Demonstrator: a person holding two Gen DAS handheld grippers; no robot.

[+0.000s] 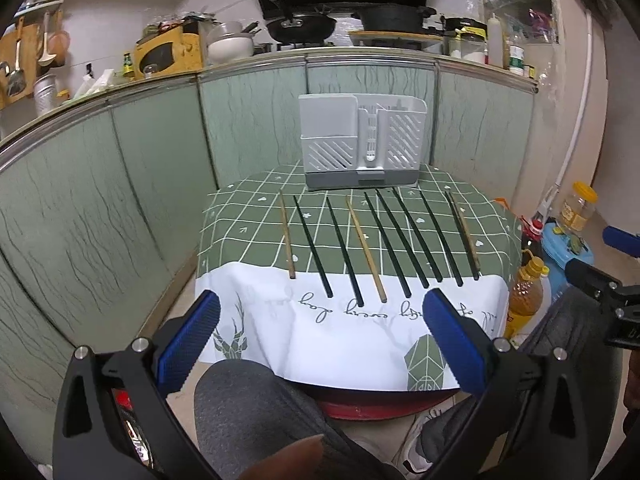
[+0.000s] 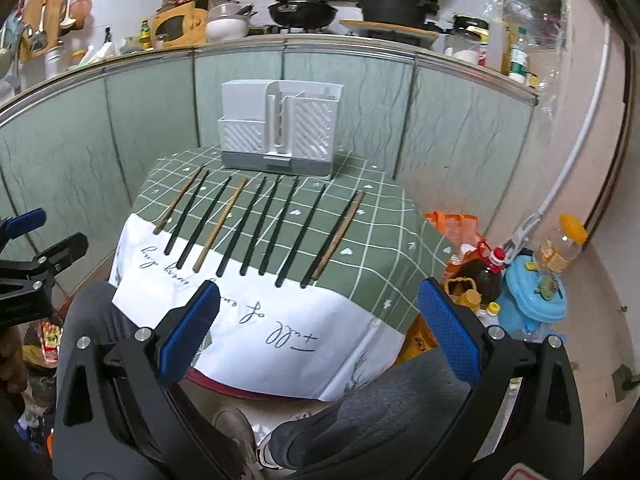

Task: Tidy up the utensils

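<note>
Several chopsticks lie side by side on a small table (image 1: 224, 224) under a green checked cloth: dark ones (image 1: 312, 246) (image 2: 244, 226) and wooden ones (image 1: 366, 248) (image 2: 220, 224). Behind them stands a white slotted utensil holder (image 1: 362, 146) (image 2: 280, 132), with nothing visible in it. My left gripper (image 1: 320, 320) hangs open before the table's near edge, nothing between its blue pads. My right gripper (image 2: 320, 308) is open too, held back over the cloth's white hanging part. Each gripper shows at the edge of the other's view.
Green cabinet doors (image 1: 120, 184) wall in the table on the left and behind. Oil bottles (image 1: 524, 292), a blue container (image 2: 536, 292) and a yellow-lidded jar (image 2: 560, 244) crowd the floor at right. A person's grey-trousered legs (image 1: 256, 412) and a shoe (image 2: 236, 428) are below the table.
</note>
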